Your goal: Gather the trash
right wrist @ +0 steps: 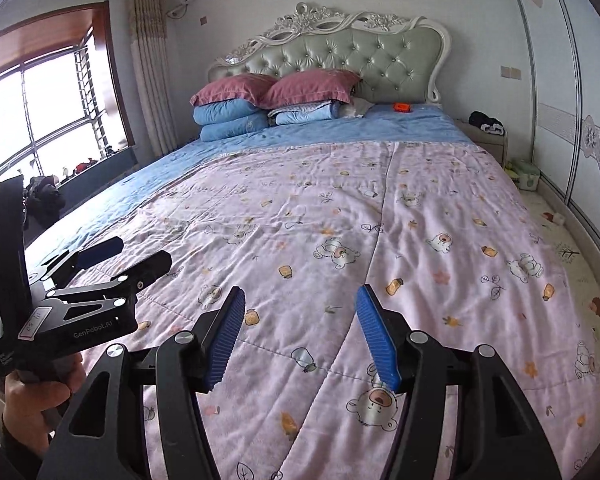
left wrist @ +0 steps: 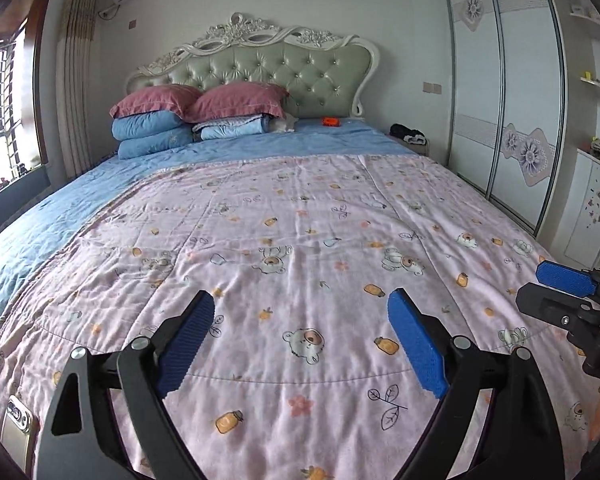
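Note:
A small orange object [left wrist: 330, 121] [right wrist: 402, 107] lies on the blue sheet close to the headboard, far from both grippers. Beside it, something white and crumpled [left wrist: 286, 123] [right wrist: 356, 109] rests against the folded blankets; I cannot tell what it is. My left gripper [left wrist: 302, 300] [right wrist: 140, 254] hovers open over the foot end of the pink bear-print quilt [left wrist: 300, 220], nothing between its blue pads. My right gripper [right wrist: 301, 294] is open as well and empty, just to the right of the left one, its tips showing at the right edge of the left wrist view [left wrist: 548, 290].
Pink pillows [left wrist: 196, 100] on folded blue blankets [left wrist: 152, 136] fill the head of the bed on the left. A phone [left wrist: 18, 424] lies at the quilt's near left corner. A nightstand with dark clothing [right wrist: 486, 124], a green box [right wrist: 524, 174] on the floor and a sliding wardrobe [left wrist: 508, 100] are to the right.

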